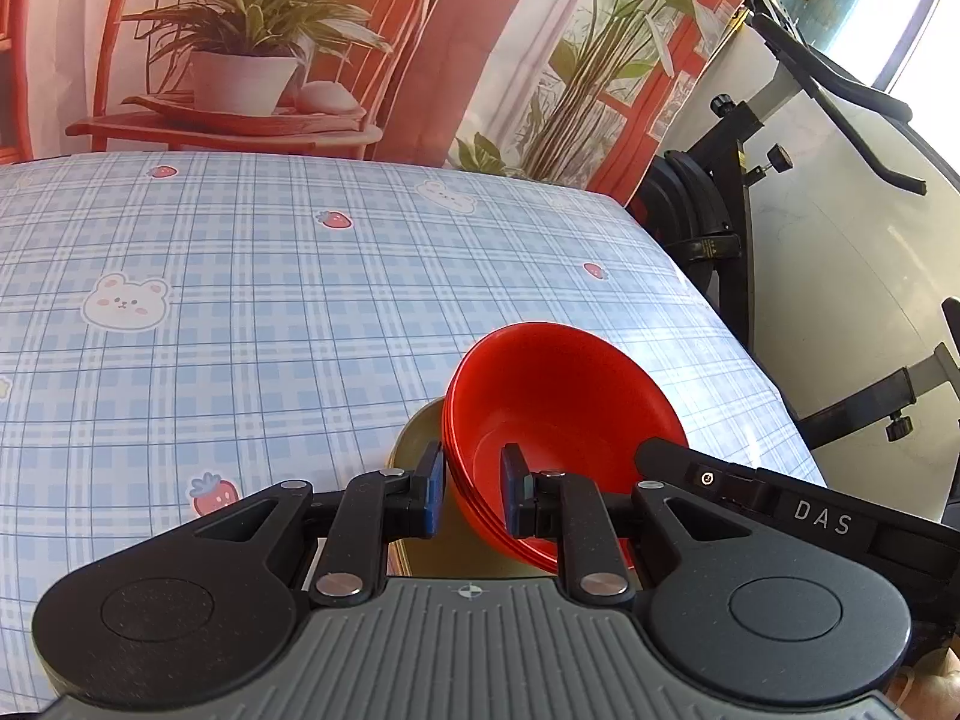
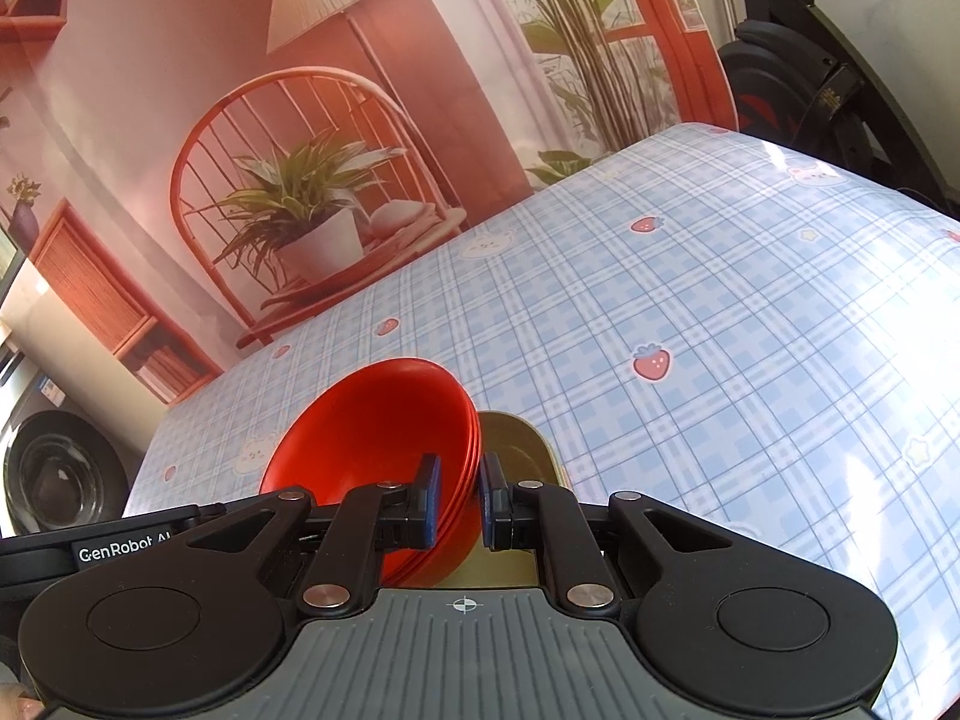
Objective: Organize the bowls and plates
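A stack of red bowls [image 1: 558,384] [image 2: 372,414] hangs tilted between my two grippers, low over the table. My left gripper [image 1: 473,474] is shut on the stack's near-left rim, one pad outside and one inside. My right gripper [image 2: 461,483] is shut on the opposite rim in the same way. The right gripper's black body [image 1: 780,504] reaches in from the right in the left wrist view. Under the stack lies a gold-olive plate [image 1: 420,438] [image 2: 522,450] with rounded corners, mostly hidden. I cannot tell whether the bowls touch it.
The table wears a blue checked cloth [image 1: 240,300] [image 2: 720,360] with bears and strawberries. A black exercise bike [image 1: 750,180] [image 2: 810,60] stands past its right edge. A printed backdrop [image 1: 252,60] hangs behind. A washing machine [image 2: 54,474] sits beyond the left edge.
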`<state>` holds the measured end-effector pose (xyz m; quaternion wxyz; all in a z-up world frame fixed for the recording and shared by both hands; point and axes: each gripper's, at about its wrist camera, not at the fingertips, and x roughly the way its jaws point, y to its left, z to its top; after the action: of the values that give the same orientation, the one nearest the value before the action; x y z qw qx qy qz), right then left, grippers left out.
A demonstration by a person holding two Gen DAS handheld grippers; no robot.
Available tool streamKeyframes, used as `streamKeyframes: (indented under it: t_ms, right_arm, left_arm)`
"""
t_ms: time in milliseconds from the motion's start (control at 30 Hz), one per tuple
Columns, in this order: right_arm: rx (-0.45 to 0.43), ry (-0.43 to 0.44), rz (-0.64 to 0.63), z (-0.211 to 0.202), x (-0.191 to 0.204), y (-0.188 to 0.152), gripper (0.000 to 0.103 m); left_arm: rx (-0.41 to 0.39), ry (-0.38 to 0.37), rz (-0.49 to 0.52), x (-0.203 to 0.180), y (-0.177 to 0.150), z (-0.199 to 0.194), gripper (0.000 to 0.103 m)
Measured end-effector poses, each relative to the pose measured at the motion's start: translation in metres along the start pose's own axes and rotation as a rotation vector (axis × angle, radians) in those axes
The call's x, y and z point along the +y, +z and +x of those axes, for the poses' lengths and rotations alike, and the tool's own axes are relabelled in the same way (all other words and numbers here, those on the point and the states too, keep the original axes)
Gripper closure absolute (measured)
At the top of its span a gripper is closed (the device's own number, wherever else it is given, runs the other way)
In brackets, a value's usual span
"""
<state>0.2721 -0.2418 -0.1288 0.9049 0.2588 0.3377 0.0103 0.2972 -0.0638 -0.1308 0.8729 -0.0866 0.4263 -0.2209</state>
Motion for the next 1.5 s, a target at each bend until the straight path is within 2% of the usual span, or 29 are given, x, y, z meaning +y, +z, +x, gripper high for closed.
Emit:
streamKeyframes:
  t_ms: [533,1200,1500]
  right_arm:
    - [0.028,-0.009,-0.029,0.007,0.003,-0.013,0.091]
    - [0.052,-0.002,-0.032,0.006,0.004,-0.02,0.091]
    - [-0.001,-0.009,-0.05,-0.012,0.006,-0.014,0.08]
  left_arm:
    - [0.044,0.042,-0.005,0.006,-0.009,0.007,0.083]
    - [0.022,0.075,0.011,0.004,-0.015,-0.002,0.083]
    - [-0.042,0.115,0.05,-0.003,-0.013,-0.023,0.079]
